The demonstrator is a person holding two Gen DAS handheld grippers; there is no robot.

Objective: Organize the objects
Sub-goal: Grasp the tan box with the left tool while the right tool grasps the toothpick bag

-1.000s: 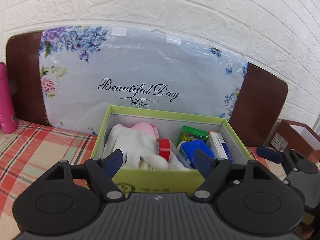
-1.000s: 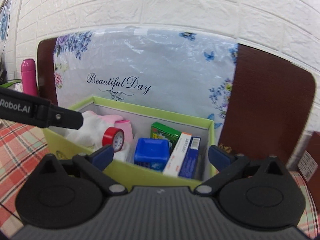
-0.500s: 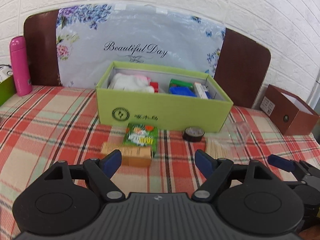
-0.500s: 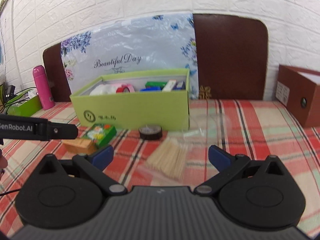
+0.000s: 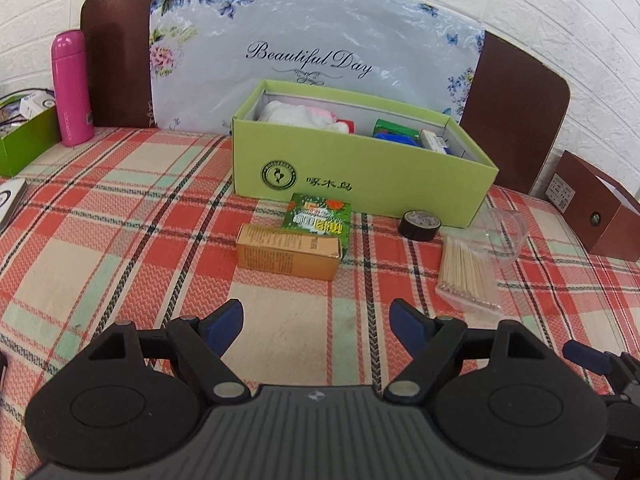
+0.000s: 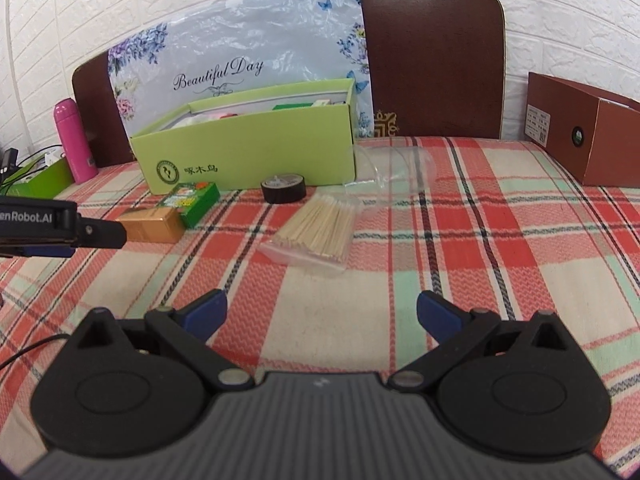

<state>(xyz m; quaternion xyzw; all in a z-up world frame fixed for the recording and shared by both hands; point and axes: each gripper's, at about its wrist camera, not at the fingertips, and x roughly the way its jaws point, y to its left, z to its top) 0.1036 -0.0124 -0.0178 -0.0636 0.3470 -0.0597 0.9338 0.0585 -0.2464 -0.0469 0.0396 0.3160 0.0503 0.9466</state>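
The work surface is a table covered with a plaid cloth (image 5: 120,216). The green box (image 5: 360,184) stands open at the far middle of it, in front of the floral sheet (image 5: 312,40) that leans on the wall.

**Done.** The box already holds a white and pink cloth bundle (image 5: 296,114), a red item, a green packet, a blue item and a white carton. Details of these are too small to confirm.

**Left.** Five items lie on the cloth outside the box, in order of size:

1. Bag of wooden sticks (image 6: 316,232), near the right front corner of the box.
2. Clear plastic cup (image 6: 394,172), lying on its side, just beyond the bag of sticks.
3. Tan carton (image 5: 288,252), in front of the box.
4. Green carton (image 5: 318,220), touching the tan carton and lying close to the box front.
5. Black tape roll (image 5: 420,226), just beside the box front.

Judged from this layout, the task is roughly half complete.

**Grippers.** The left gripper (image 5: 316,320) hangs above the bare cloth, jaws spread wide, holding nothing, and points toward the tan carton. The right gripper (image 6: 320,312) is likewise spread and empty, and points toward the bag of sticks.
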